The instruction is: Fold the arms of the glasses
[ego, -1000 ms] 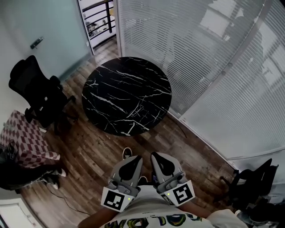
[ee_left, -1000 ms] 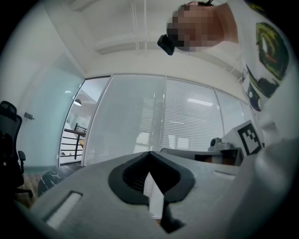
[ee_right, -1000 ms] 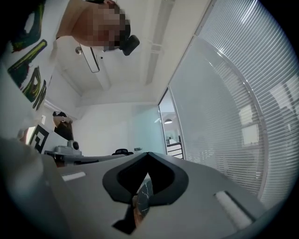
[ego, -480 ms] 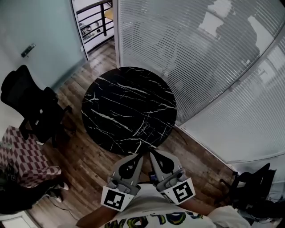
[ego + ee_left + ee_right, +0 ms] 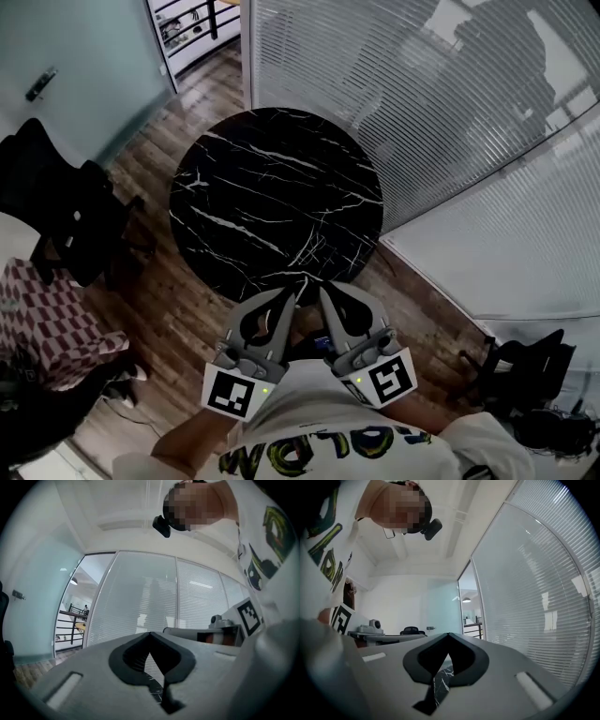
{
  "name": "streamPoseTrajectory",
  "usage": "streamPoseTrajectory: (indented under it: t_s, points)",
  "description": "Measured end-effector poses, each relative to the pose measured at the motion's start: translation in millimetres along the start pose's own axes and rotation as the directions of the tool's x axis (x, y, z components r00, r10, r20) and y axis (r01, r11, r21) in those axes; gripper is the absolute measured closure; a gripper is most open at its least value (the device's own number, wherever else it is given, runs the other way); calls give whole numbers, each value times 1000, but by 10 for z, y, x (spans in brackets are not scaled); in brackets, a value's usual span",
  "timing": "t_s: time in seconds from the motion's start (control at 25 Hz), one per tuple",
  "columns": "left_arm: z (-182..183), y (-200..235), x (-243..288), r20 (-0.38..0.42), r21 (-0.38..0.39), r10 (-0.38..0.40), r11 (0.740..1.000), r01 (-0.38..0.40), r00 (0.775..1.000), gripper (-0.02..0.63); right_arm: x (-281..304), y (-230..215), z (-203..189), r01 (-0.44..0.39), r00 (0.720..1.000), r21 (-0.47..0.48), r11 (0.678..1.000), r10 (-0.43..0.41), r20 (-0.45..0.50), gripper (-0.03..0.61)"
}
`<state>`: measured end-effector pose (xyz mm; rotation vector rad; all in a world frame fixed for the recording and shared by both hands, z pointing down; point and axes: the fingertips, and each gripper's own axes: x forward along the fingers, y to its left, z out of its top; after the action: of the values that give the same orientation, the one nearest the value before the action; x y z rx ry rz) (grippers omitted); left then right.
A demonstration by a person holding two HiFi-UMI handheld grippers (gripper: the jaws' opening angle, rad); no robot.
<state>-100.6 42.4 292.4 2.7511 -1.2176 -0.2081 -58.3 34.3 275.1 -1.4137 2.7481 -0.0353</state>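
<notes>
No glasses show in any view. A round black marble table (image 5: 272,192) stands ahead on the wooden floor, and its top looks bare. My left gripper (image 5: 289,298) is held level at the table's near edge, shut with nothing in it. My right gripper (image 5: 324,292) sits right beside it, also shut and holding nothing. In the left gripper view the closed jaws (image 5: 150,633) point at a white-blinded glass wall. In the right gripper view the closed jaws (image 5: 449,634) show a sliver of marble through their gap.
A black office chair (image 5: 56,220) and a checkered seat (image 5: 47,314) stand to the left. Glass walls with blinds (image 5: 441,122) curve behind and right of the table. Another dark chair (image 5: 520,375) is at the lower right. A doorway with railings (image 5: 187,23) lies beyond.
The table has come nearer in the head view. Both grippers, side by side and shut throughout, have gone from over the floor to the table's near edge.
</notes>
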Motion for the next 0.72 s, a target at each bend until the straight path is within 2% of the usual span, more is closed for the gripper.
streamPoseTrajectory:
  t_s: [0.28, 0.72]
  points:
    - [3, 74, 30, 3, -20, 23, 1000, -23, 1000, 611, 83, -38, -5, -5, 1000, 7, 1000, 5, -2, 577]
    - [-67, -260, 397, -30, -5, 5, 1000, -6, 1000, 611, -105, -427, 95, -6, 1000, 22, 1000, 5, 26, 577]
